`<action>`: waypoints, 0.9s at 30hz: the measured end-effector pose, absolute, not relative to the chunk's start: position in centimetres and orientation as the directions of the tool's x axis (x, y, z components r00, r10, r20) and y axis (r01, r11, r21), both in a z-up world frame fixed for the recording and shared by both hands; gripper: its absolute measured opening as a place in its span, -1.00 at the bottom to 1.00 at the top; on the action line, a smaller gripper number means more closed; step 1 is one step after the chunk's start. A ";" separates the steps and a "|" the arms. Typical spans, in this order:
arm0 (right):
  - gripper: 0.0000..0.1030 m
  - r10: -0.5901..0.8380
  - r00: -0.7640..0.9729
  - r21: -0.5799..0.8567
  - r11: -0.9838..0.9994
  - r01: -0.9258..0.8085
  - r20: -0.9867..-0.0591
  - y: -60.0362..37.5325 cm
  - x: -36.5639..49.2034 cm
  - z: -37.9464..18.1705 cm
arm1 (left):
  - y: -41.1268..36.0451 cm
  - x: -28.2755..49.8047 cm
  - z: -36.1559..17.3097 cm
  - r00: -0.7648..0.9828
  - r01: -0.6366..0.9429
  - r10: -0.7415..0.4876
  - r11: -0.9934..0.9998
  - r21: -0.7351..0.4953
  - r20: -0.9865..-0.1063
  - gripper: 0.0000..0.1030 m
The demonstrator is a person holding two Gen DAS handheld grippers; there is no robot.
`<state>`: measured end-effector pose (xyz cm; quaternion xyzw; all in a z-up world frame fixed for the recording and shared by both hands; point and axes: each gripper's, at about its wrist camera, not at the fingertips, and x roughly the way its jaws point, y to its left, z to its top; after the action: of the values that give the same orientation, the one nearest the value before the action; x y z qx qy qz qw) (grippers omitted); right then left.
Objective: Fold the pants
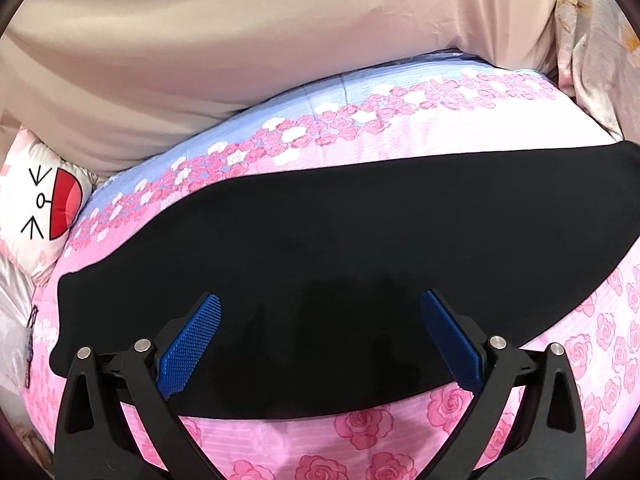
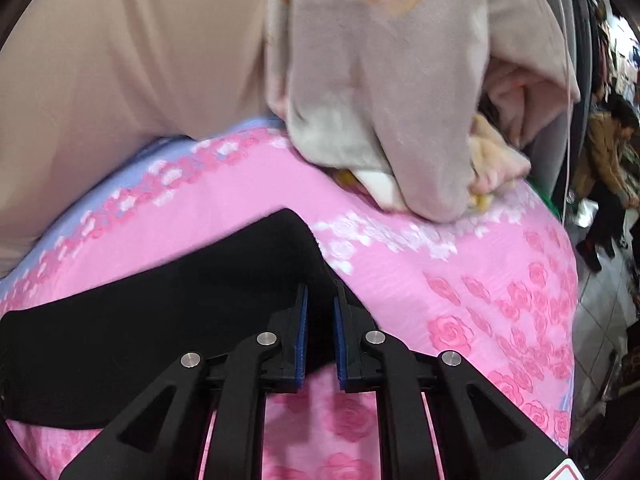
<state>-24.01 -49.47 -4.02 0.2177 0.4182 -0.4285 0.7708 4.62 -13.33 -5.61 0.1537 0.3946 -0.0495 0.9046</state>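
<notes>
Pants (image 1: 320,260), black, lie as a long flat band across a pink rose-print bedspread (image 1: 360,432). The left gripper (image 1: 320,316) hovers over their near edge with its blue-padded fingers (image 1: 192,344) spread wide, holding nothing. The right gripper (image 2: 321,312) has its fingers (image 2: 302,332) narrowed on the pants' end (image 2: 280,248), black cloth between them. Farther back a beige pillow (image 1: 200,60) lies behind, a cartoon-face cushion (image 1: 44,204) to the left, and a crumpled grey blanket (image 2: 400,100) to the right.
</notes>
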 end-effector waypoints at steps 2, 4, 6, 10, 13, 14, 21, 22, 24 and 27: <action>-0.77 -0.460 0.327 0.036 0.535 0.844 -0.826 -49.6 -24.8 -3.6 | -13.5 4.9 -6.0 0.673 0.217 0.032 0.947 0.238 -0.739 0.90; -0.62 -0.504 0.344 0.049 0.509 0.859 -0.792 -48.9 -25.5 -1.9 | -13.8 4.8 -6.2 0.670 0.225 0.035 0.942 0.248 -0.741 0.90; -0.56 -0.548 0.349 0.027 0.510 0.860 -0.760 -47.8 -25.3 -0.2 | -13.9 4.7 -6.2 0.669 0.230 0.033 0.941 0.249 -0.742 0.90; -0.56 -0.505 0.422 0.036 0.609 0.792 -0.753 -47.6 -21.8 1.1 | -14.1 4.7 -6.4 0.668 0.239 0.029 0.938 0.252 -0.744 0.90; -0.62 -0.452 0.402 0.017 0.648 0.762 -0.796 -49.5 -19.1 -1.0 | -14.2 5.0 -6.8 0.654 0.240 0.033 0.939 0.248 -0.756 0.90; -0.62 -0.439 0.385 0.011 0.648 0.762 -0.812 -50.3 -18.3 -2.0 | -14.3 5.0 -6.9 0.651 0.241 0.035 0.938 0.250 -0.758 0.90; -0.40 -0.479 0.315 -0.044 0.601 0.798 -0.820 -53.8 -17.8 -4.1 | -15.3 4.7 -7.0 0.652 0.270 0.020 0.928 0.257 -0.758 0.90; -0.42 -0.489 0.340 -0.029 0.603 0.797 -0.804 -53.2 -18.4 -3.3 | -15.4 4.8 -7.1 0.650 0.274 0.019 0.927 0.258 -0.759 0.90; -0.42 -0.520 0.355 -0.040 0.603 0.797 -0.777 -51.7 -19.8 -1.9 | -15.7 4.9 -7.1 0.647 0.279 0.015 0.926 0.255 -0.762 0.90; -0.42 -0.549 0.336 -0.060 0.581 0.812 -0.766 -49.6 -22.7 -1.0 | -16.3 5.1 -7.3 0.641 0.295 0.004 0.922 0.250 -0.768 0.90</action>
<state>-22.72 -49.57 -1.02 0.1693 0.3886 -0.4254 0.7996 5.07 -16.26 -7.29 0.1794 0.4157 -0.0820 0.8878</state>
